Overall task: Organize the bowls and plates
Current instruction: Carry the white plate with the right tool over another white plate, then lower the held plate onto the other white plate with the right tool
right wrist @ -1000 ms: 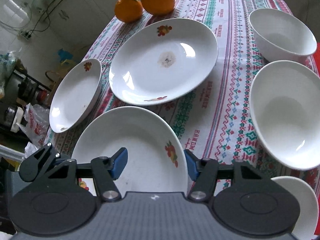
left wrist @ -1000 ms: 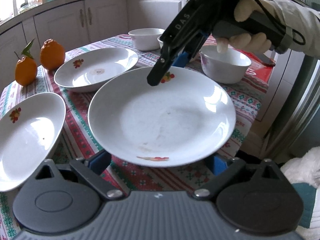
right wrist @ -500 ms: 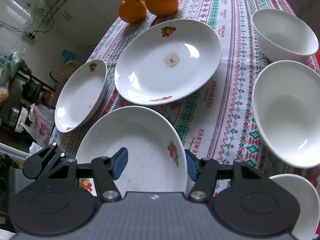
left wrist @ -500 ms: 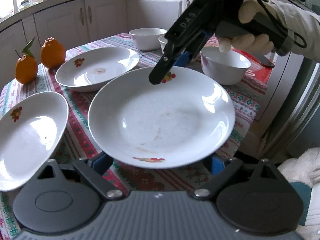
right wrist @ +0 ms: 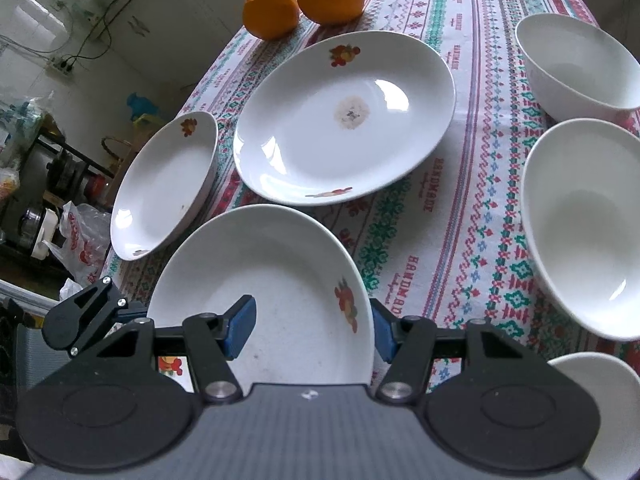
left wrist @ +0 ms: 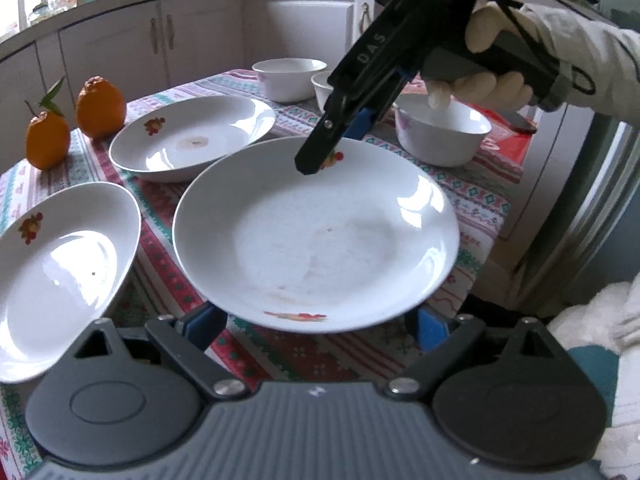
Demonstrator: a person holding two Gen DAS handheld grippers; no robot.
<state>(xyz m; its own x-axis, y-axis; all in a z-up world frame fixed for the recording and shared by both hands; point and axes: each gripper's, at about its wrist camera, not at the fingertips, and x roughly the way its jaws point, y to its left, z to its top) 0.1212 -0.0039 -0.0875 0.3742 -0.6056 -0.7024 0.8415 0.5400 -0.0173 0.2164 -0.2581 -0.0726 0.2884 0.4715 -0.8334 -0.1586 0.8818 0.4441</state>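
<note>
A white plate with fruit prints (left wrist: pixel 316 232) sits at the table's near edge; it also shows in the right wrist view (right wrist: pixel 260 292). My right gripper (right wrist: pixel 312 328) straddles its far rim, jaws open, one finger (left wrist: pixel 320 152) over the inside. My left gripper (left wrist: pixel 316 320) is open below the plate's near rim, its blue pads partly hidden. A second plate (left wrist: pixel 192 136) lies behind, a third (left wrist: pixel 60 272) at the left edge. Three white bowls (left wrist: pixel 440 136) (left wrist: pixel 290 78) (left wrist: pixel 324 86) stand at the back right.
Two oranges (left wrist: pixel 72 124) sit at the table's far left corner. The patterned tablecloth (right wrist: pixel 472 200) covers the table. Kitchen cabinets (left wrist: pixel 160 48) stand behind. A red packet (left wrist: pixel 508 148) lies beyond the nearest bowl. White cloth (left wrist: pixel 600 320) is at the right.
The right gripper has moved slightly forward over the near plate's rim. The left gripper stays under the plate's near edge. Both stay open.
</note>
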